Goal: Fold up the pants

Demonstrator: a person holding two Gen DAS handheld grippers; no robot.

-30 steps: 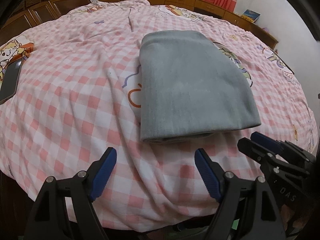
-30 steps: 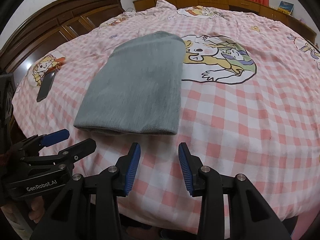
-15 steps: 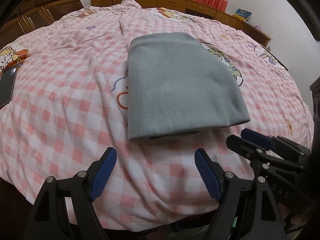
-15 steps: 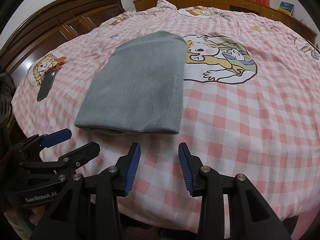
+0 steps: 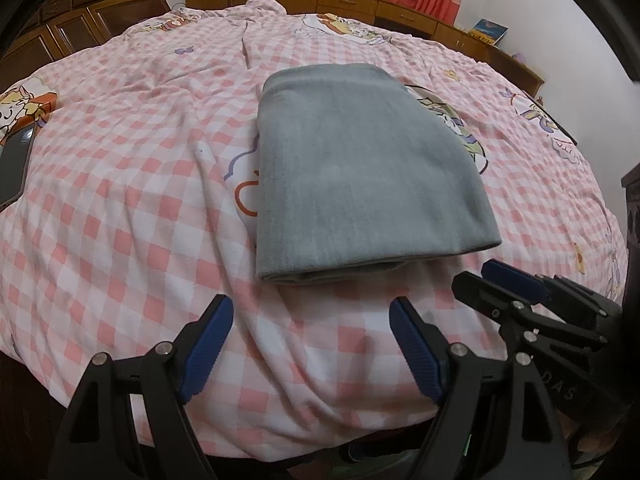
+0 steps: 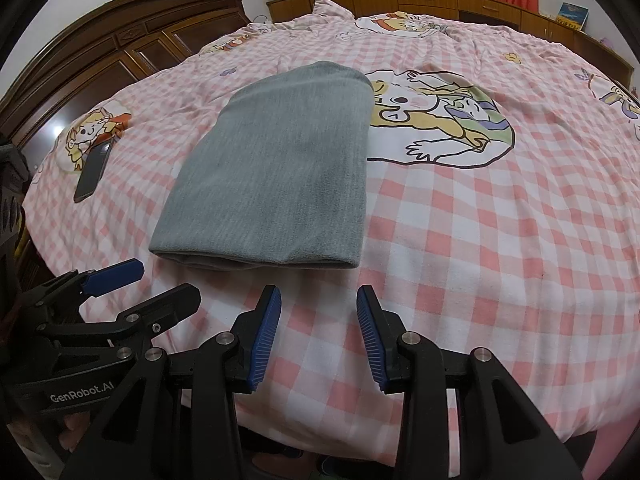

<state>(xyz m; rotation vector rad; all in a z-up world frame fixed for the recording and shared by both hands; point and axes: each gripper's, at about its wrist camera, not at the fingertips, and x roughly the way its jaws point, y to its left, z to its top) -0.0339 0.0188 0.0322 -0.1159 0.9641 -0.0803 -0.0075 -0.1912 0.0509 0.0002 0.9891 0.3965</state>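
Note:
The grey pants (image 5: 360, 168) lie folded into a neat stack on the pink checked bedspread (image 5: 120, 208), layered edge toward me. My left gripper (image 5: 308, 316) hovers open just short of that near edge, nothing between its blue pads. In the right wrist view the pants (image 6: 276, 176) sit ahead and left. My right gripper (image 6: 318, 304) is open with a narrower gap, empty, over bare bedspread (image 6: 480, 248) near the stack's right front corner. Each gripper shows in the other's view: the right one (image 5: 500, 284), the left one (image 6: 148, 280).
A dark phone (image 6: 93, 171) lies on the bedspread at the far left, also seen as the phone (image 5: 14, 168) at the left edge. A wooden headboard (image 6: 120, 52) and low wooden cabinets (image 6: 440, 0) border the bed. The bed's front edge drops off just below the grippers.
The left wrist view has shifted slightly, the pants sitting a little further left in frame than a second ago. Both grippers keep the same gaps; the pants lie unmoved.

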